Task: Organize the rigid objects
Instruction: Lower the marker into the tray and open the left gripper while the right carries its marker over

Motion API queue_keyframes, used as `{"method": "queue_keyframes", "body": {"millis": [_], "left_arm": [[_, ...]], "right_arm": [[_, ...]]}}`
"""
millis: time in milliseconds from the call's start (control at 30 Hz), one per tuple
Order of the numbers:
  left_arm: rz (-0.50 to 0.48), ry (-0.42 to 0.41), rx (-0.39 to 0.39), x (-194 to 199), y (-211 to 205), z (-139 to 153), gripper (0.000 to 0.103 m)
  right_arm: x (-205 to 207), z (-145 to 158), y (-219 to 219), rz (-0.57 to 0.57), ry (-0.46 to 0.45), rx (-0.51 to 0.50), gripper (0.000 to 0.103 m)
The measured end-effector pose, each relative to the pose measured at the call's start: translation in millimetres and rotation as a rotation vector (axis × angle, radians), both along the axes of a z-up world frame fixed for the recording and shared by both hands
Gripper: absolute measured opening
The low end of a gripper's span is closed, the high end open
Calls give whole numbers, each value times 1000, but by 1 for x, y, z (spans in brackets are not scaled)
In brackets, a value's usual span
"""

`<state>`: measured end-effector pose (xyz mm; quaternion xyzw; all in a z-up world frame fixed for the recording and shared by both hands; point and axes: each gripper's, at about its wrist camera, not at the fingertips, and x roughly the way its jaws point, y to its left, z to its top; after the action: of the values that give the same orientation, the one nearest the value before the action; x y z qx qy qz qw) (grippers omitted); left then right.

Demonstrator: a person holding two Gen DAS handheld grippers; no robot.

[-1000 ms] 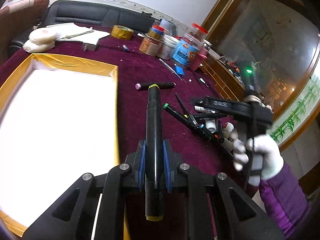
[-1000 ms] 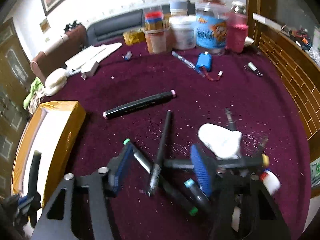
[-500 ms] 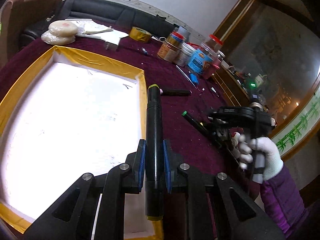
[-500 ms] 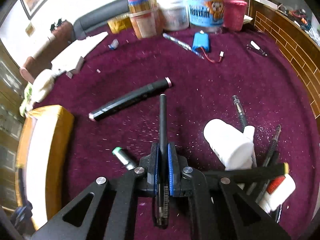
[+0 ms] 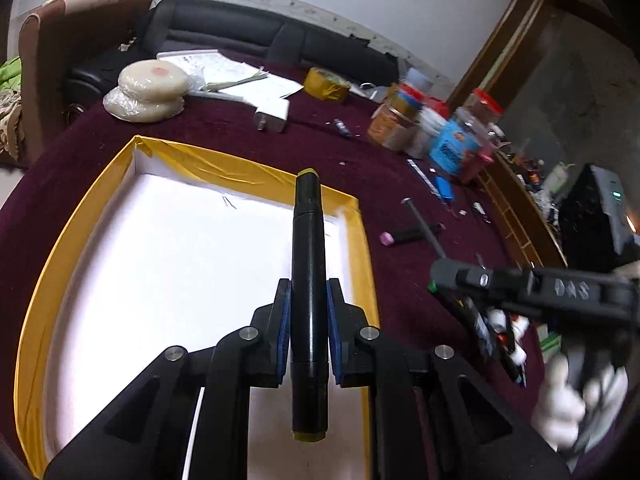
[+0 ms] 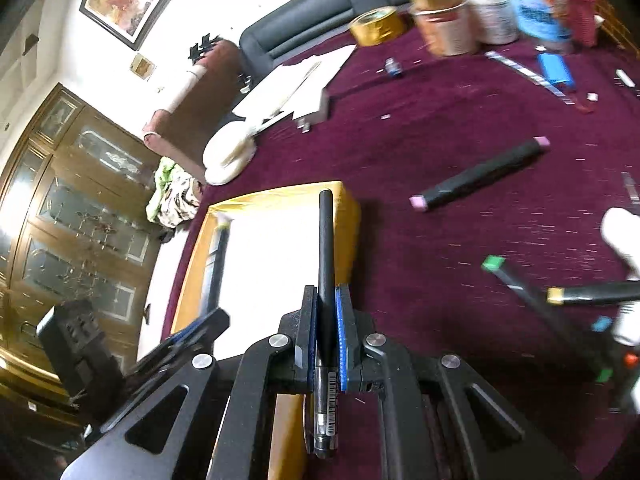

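The right gripper (image 6: 326, 332) has just closed on a thin black pen (image 6: 326, 248) – a second ago its jaws stood apart over the pile of pens, and now the blue pads clamp the barrel with nothing else between them. It has swung away from the pile toward the tray (image 6: 348, 208), and the pen's tip sits over the tray's near yellow corner in the right wrist view.

The left gripper (image 5: 308, 320) keeps its narrow hold on a fat marker (image 5: 308, 264) with yellow end caps. A second ago that marker hung over the cloth beside the tray; now it lies over the white floor of the tray (image 5: 100, 208), its far tip close to the far rim.

So both hands carry a load, and both loads look ready to go into the tray – the left first, since it is already inside the rim. The tray floor appears bare apart from a few pen marks.

Still left on the purple tabletop (image 5: 360, 160): a pink-capped marker (image 6: 480, 174) lying alone toward the tray's far-right side, and the tangle of pens (image 6: 560, 300) and small white bottles at the right edge.
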<state>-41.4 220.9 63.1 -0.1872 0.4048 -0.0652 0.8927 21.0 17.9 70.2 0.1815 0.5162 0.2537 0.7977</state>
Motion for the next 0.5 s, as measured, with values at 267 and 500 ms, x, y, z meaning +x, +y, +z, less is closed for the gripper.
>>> {"method": "queue_keyframes", "body": {"millis": [267, 500], "left_arm": [[26, 67, -23, 45, 12, -36, 13], [37, 66, -15, 45, 11, -39, 23]], "right_arm": [[17, -27, 53, -5, 30, -75, 8], [18, -30, 59, -18, 11, -150, 8]]}}
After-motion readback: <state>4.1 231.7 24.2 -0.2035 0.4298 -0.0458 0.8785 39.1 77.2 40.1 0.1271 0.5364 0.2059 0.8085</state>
